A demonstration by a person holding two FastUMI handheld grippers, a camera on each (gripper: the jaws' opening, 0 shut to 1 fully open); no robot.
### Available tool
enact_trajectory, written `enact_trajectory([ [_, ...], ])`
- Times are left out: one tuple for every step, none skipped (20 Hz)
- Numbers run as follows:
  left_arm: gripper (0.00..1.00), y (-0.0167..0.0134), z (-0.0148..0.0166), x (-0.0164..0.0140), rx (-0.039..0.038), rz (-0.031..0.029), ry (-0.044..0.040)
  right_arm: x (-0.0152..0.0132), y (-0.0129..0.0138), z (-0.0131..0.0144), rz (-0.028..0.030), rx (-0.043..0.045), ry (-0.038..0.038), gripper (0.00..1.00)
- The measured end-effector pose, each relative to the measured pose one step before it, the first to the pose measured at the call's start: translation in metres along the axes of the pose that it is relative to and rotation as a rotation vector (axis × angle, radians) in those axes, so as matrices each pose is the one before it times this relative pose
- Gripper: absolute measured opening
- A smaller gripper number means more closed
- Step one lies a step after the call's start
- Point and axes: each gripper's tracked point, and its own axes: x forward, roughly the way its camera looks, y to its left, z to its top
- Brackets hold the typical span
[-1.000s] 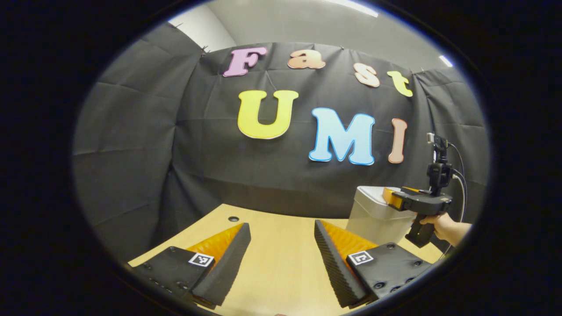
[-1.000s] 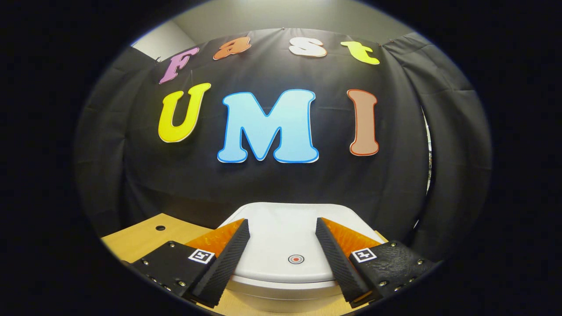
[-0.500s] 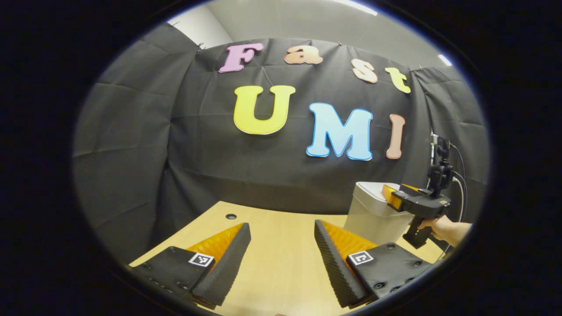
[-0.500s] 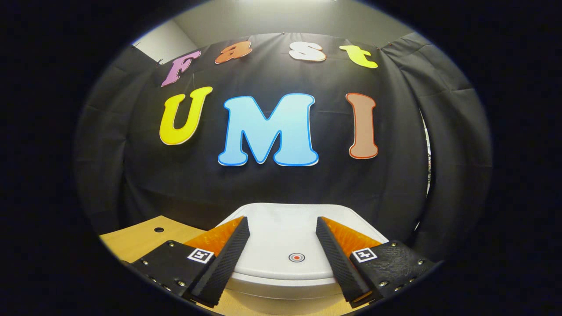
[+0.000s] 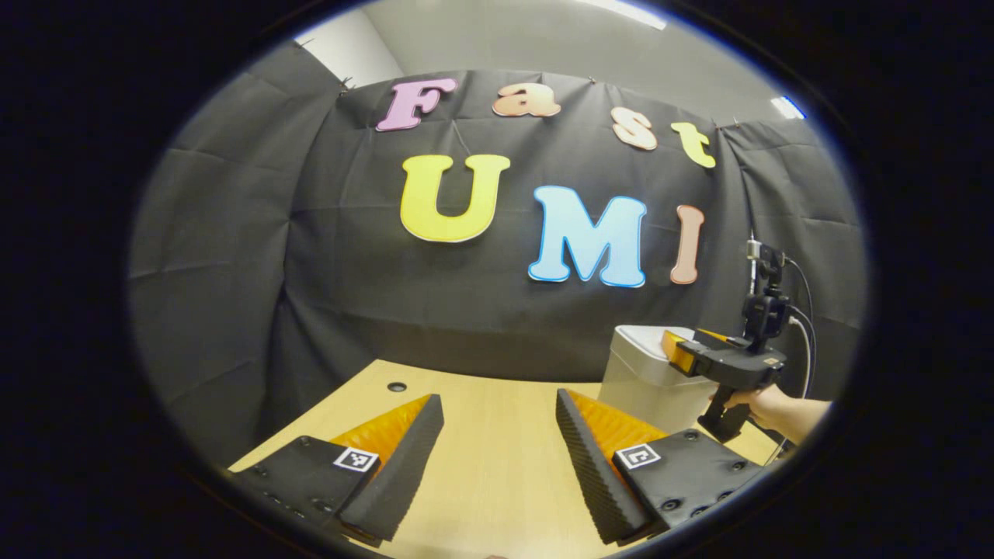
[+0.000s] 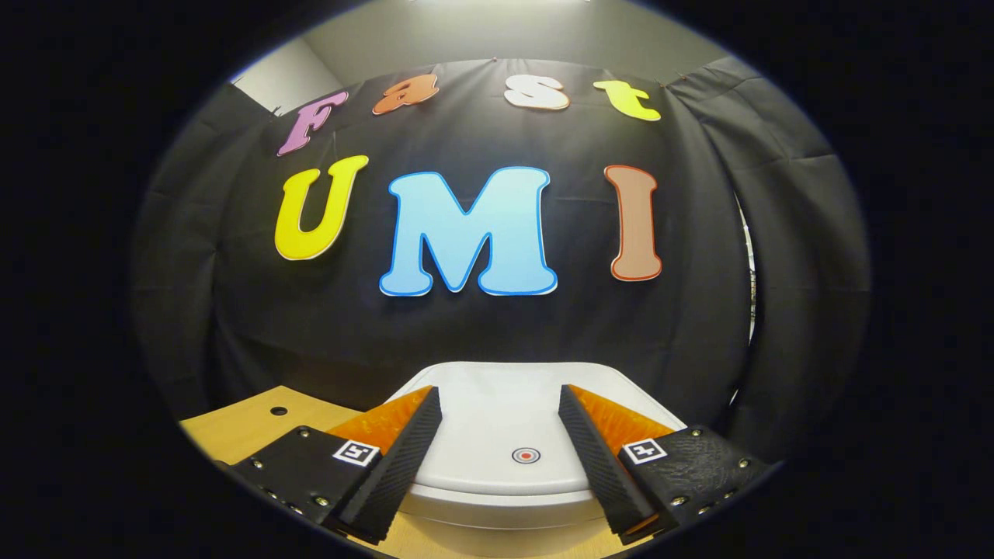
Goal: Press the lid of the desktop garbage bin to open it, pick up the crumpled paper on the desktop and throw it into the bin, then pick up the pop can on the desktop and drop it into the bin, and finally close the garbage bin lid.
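At the far right side of the bench [image 5: 497, 435] stands the garbage bin [image 5: 648, 380], pale and upright, close to the black cloth wall, its lid [image 6: 505, 435] down and flat. On the lid's near half sits a small round target mark [image 6: 526, 456], most likely the spot to press. In the right gripper view that mark lies just ahead of the right tongs [image 6: 501, 442] and between their two fingers, a little toward the right one, with the lid's front edge passing beneath the fingertips; whether the tongs touch the lid cannot be told. These tongs are spread wide and pinch nothing. Seen from the left gripper view, the right tongs [image 5: 679, 353] reach over the top of the bin from its right, roughly level, carried by a hand [image 5: 769, 407] on the grip below, with a cable trailing off behind. The right hand is clearly the nearer one for the press, which I judge calls for a short push down on the mark. The left tongs [image 5: 497, 442] are also spread and empty, hanging low over bare bench well left of the bin, pointing toward the wall.
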Motion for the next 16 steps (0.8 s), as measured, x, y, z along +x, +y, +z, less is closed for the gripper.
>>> enact_trajectory([
  [0.95,0.00064,0.00177,-0.00091,0.00395,0.0058,-0.00249,0.00001,-0.00052,0.00105,-0.00521,-0.00208,-0.00124,0.98],
  [0.95,0.00006,0.0006,-0.00105,0.00345,0.00531,-0.00192,-0.00058,0.00042,0.00018,-0.00466,0.00113,0.0091,0.98],
  [0.95,-0.00055,0.00193,-0.00023,0.00434,0.00497,-0.00131,0.00004,-0.00007,0.00005,-0.00784,0.00289,0.01149,0.98],
  [0.95,-0.00117,0.00096,-0.00073,0.0041,0.00431,-0.00108,-0.00156,-0.00031,-0.00002,-0.00755,0.00163,0.0145,0.95],
  [0.95,-0.00102,0.00199,-0.00116,0.00123,0.00423,-0.00147,-0.00089,-0.00042,-0.00025,-0.00569,0.00111,0.01525,0.98],
  [0.95,-0.00378,0.00136,-0.00066,0.00061,0.0007,-0.00211,-0.00235,-0.00024,0.00115,-0.00193,0.00265,0.01254,0.97],
  [0.95,-0.00299,0.00207,-0.00136,0.00148,0.00112,-0.00401,-0.00292,-0.00004,0.00027,0.00228,0.00204,0.0097,0.97],
  [0.95,-0.00444,0.00169,-0.00154,0.00295,-0.0017,-0.00562,-0.00322,0.00031,0.0002,0.00452,0.00364,0.00787,0.97],
  [0.95,-0.00427,0.00139,-0.00085,0.00349,-0.002,-0.00364,-0.00377,-0.00022,-0.00006,0.00689,0.00131,0.00816,0.97],
  [0.95,-0.00509,-0.00012,-0.00078,0.00236,-0.00323,-0.00166,-0.00479,-0.0009,-0.00101,0.00468,-0.00148,0.00695,0.97],
  [0.95,-0.00423,0.00097,-0.00042,0.00216,-0.00125,-0.00293,-0.00456,-0.00317,-0.0003,-0.00276,-0.00309,0.00867,0.97],
  [0.95,-0.0037,0.00084,-0.0002,0.00169,-0.00036,-0.00723,-0.00547,-0.00225,-0.00025,-0.00008,-0.00229,0.00936,0.98],
  [0.95,-0.00421,0.00046,-0.00029,-0.00077,0.00263,-0.0042,-0.00555,-0.00204,-0.00051,0.0004,-0.00014,0.00994,0.98],
  [0.95,-0.00501,-0.00146,0.0006,-0.00412,-0.0005,0.00045,-0.00577,-0.00065,-0.00102,0.00666,-0.00055,0.00673,0.97],
  [0.95,-0.00517,-0.00271,0.00055,-0.00699,-0.00202,0.00475,-0.00673,-0.00026,-0.00059,0.00708,-0.00248,0.01226,0.97],
  [0.96,-0.00717,-0.00312,0.00145,-0.00745,-0.00409,0.00423,-0.00675,0.00006,0.00001,0.0111,-0.00281,0.00064,0.97],
])
